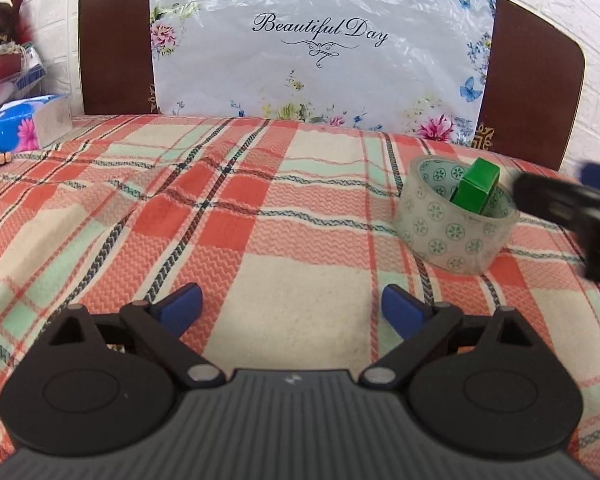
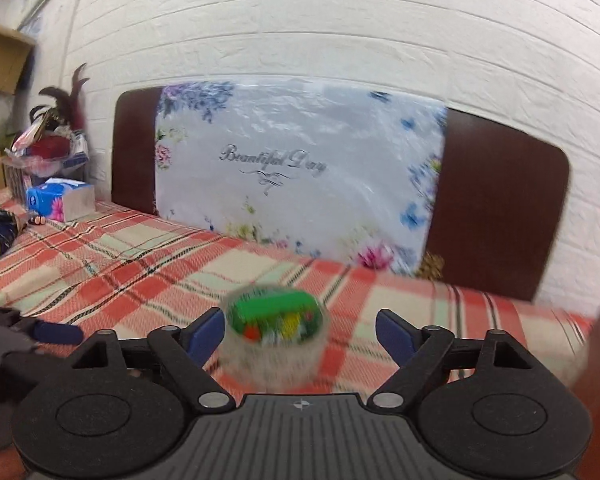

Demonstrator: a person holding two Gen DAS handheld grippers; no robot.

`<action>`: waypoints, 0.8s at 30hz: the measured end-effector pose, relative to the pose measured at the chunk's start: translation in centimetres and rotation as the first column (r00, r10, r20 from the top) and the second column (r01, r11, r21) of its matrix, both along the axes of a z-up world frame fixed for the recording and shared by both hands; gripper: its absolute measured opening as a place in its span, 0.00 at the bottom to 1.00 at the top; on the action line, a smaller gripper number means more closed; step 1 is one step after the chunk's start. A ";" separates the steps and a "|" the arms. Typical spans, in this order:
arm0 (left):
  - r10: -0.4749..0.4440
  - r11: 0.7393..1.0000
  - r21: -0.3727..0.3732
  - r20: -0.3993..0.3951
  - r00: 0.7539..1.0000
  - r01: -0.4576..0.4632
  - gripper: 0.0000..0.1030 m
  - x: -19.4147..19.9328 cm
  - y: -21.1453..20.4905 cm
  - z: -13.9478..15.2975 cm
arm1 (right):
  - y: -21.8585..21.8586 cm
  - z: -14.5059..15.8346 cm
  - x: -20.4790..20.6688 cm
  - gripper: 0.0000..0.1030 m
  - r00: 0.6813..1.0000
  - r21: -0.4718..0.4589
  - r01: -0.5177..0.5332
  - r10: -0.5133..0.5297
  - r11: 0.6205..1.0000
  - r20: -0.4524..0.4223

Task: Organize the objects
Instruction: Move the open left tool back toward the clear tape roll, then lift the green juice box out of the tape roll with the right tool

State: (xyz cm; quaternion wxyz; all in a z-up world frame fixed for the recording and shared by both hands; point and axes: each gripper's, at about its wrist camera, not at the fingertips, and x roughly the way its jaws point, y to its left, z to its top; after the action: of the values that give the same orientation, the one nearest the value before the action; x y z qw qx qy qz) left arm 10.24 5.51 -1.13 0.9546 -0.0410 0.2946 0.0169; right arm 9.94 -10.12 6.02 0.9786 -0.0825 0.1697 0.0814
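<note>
A clear tape roll with a green dotted core lies flat on the plaid blanket at the right. A green box stands tilted inside its hole. My left gripper is open and empty, low over the blanket, left of and nearer than the roll. My right gripper is open, with the blurred tape roll and the green box just ahead between its fingers, not gripped. The right gripper also shows in the left wrist view, beside the roll.
A brown headboard with a floral "Beautiful Day" plastic sheet stands behind the bed. A blue tissue pack and a cluttered basket sit at the far left. A white brick wall is behind.
</note>
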 end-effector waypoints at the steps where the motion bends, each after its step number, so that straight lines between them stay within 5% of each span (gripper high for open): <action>1: 0.000 1.000 -0.002 0.001 1.000 0.000 0.95 -0.1 0.0 -0.1 | 0.3 0.0 1.0 0.80 1.000 -0.016 -0.011 0.010 1.000 -0.005; 6: -0.002 1.000 -0.005 0.004 1.000 0.002 0.95 0.1 -0.1 -0.2 | 0.3 -0.7 5.0 0.78 0.994 -0.017 -0.069 0.068 0.997 -0.086; 8: -0.003 1.000 -0.007 0.005 1.000 0.003 0.95 0.1 -0.1 -0.2 | 0.0 -1.0 5.6 0.59 0.989 0.007 -0.094 0.094 0.996 -0.114; 12: -0.003 1.000 -0.006 0.005 1.000 0.003 0.96 0.2 0.0 -0.2 | 0.0 -0.7 4.9 0.57 0.989 0.000 -0.114 0.113 0.994 -0.097; 19: -0.002 1.000 -0.003 0.004 1.000 0.002 0.96 0.2 -0.1 -0.2 | -1.7 3.3 -0.2 0.57 0.996 0.033 -0.086 0.085 0.996 0.030; 24: -0.002 1.000 0.006 0.001 1.000 0.002 0.96 0.3 -0.2 -0.2 | -4.4 3.1 -5.5 0.57 0.994 -0.029 -0.088 0.086 0.996 -0.066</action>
State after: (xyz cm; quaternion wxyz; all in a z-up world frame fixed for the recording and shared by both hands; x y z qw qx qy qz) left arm 10.56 5.31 -1.35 0.9549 -0.0380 0.2941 0.0167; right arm 4.40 -14.55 9.13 0.9667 -0.1029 0.1989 0.1239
